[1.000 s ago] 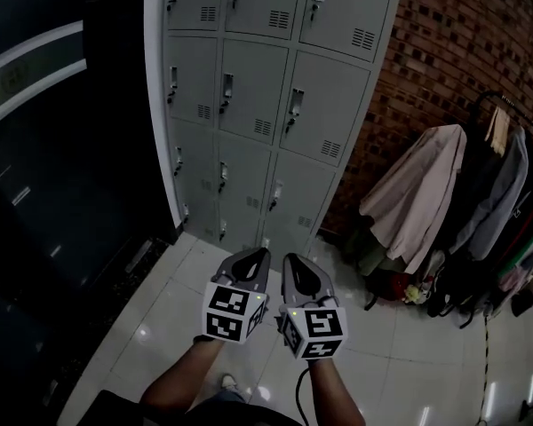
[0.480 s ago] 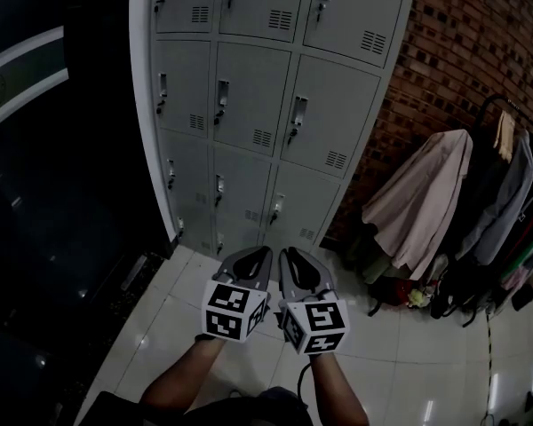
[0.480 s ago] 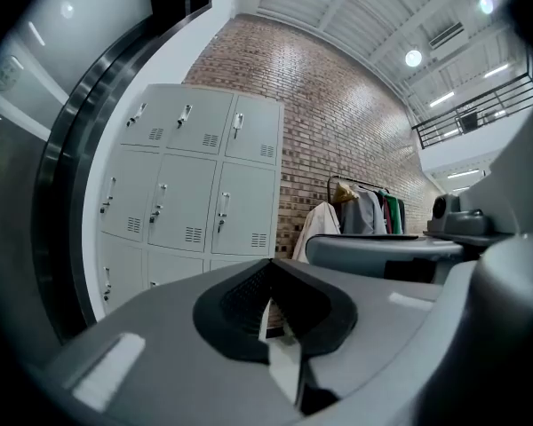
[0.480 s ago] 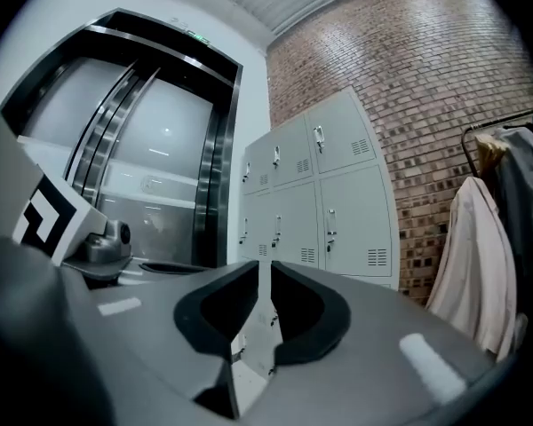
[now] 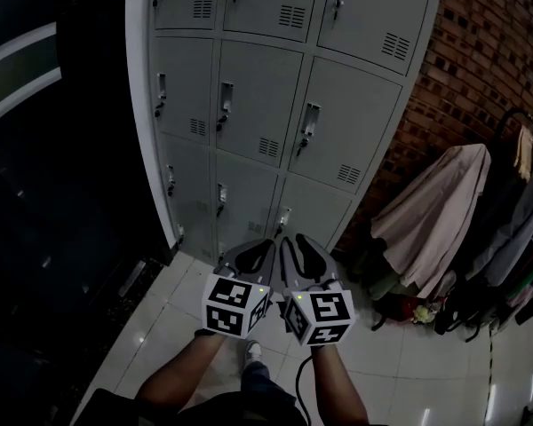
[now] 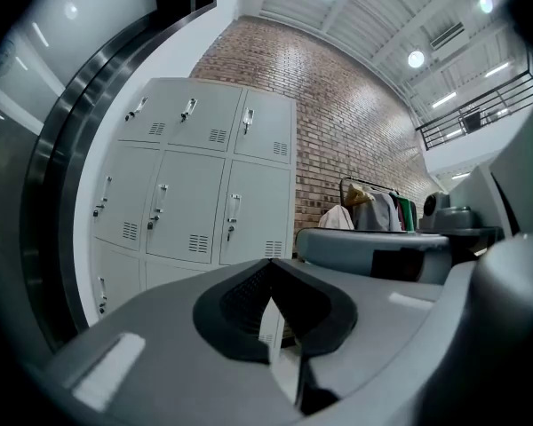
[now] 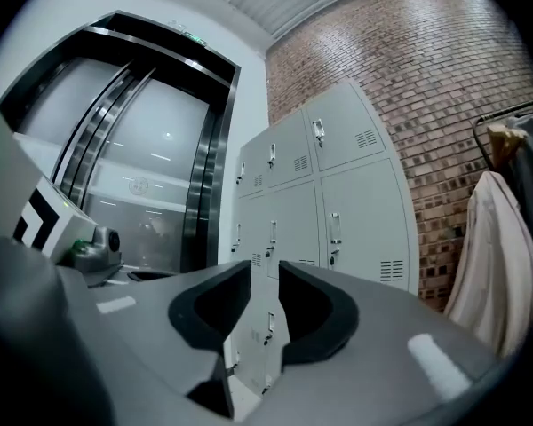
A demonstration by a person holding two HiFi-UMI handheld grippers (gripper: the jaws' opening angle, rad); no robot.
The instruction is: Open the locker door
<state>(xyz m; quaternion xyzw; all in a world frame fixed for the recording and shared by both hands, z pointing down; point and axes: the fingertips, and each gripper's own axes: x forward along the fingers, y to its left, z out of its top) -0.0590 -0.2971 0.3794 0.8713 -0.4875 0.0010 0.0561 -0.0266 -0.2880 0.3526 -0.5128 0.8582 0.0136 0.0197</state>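
Observation:
A grey bank of lockers (image 5: pixel 266 105) stands ahead, every door closed, each with a small latch handle (image 5: pixel 309 118). Both grippers are held side by side in front of me, well short of the lockers and touching nothing. My left gripper (image 5: pixel 261 247) has its jaw tips together with nothing held. The jaws of my right gripper (image 5: pixel 295 242) are opening, with a narrow gap and nothing between them. The left gripper view shows the left gripper (image 6: pixel 270 269) with the lockers (image 6: pixel 195 202) beyond. In the right gripper view, the lockers (image 7: pixel 338 202) stand behind the right gripper (image 7: pixel 264 269).
A brick wall (image 5: pixel 480 51) runs right of the lockers. A clothes rack with hanging coats (image 5: pixel 444 220) stands at the right. Dark glass panels (image 5: pixel 53 149) fill the left side. The floor is white glossy tile (image 5: pixel 160 327). My shoe (image 5: pixel 253 353) shows below the grippers.
The lockers have grown larger and shifted in the head view as I came nearer. The right gripper's jaws have parted slightly. Both grippers stay side by side.

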